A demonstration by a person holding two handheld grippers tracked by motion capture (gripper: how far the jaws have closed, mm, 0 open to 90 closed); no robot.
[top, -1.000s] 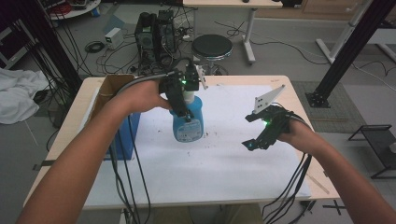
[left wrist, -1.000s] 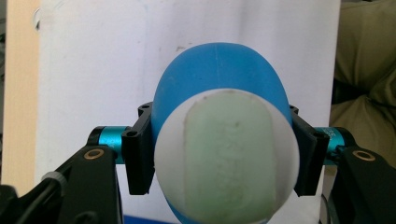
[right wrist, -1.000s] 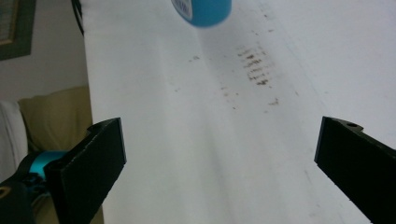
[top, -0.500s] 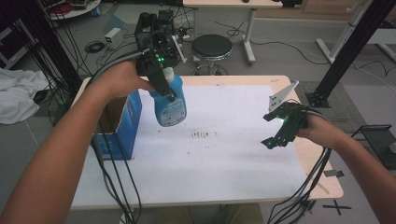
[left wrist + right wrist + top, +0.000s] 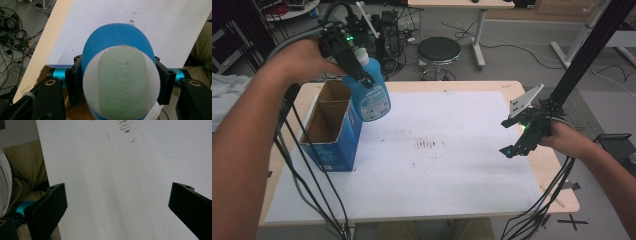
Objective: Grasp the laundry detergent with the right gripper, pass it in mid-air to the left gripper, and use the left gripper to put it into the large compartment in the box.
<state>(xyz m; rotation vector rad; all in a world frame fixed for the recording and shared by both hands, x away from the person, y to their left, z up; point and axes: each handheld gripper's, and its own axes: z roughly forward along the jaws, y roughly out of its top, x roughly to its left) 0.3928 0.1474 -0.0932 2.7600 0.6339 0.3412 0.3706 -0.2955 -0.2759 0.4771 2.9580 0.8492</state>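
A blue bottle [image 5: 373, 96] with a white cap hangs in the air above the table's far left, tilted, just right of an open blue cardboard box [image 5: 332, 131]. My left gripper [image 5: 354, 67] is shut on the bottle's neck. In the left gripper view the bottle's white cap with its pale green top [image 5: 121, 83] sits between the two jaws, the blue body [image 5: 116, 37] behind it. My right gripper [image 5: 517, 137] is held over the table's right side, open, with nothing between its fingers [image 5: 48, 206].
A white sheet [image 5: 437, 165] with brown marks near its middle covers the wooden table [image 5: 557, 195]. Cables trail from both grippers over the front edge. A round stool [image 5: 439, 50] and a black frame post [image 5: 587, 45] stand beyond the table.
My left gripper has carried the bottle up and to the left, from the table's middle to beside the box. The right gripper has drifted right.
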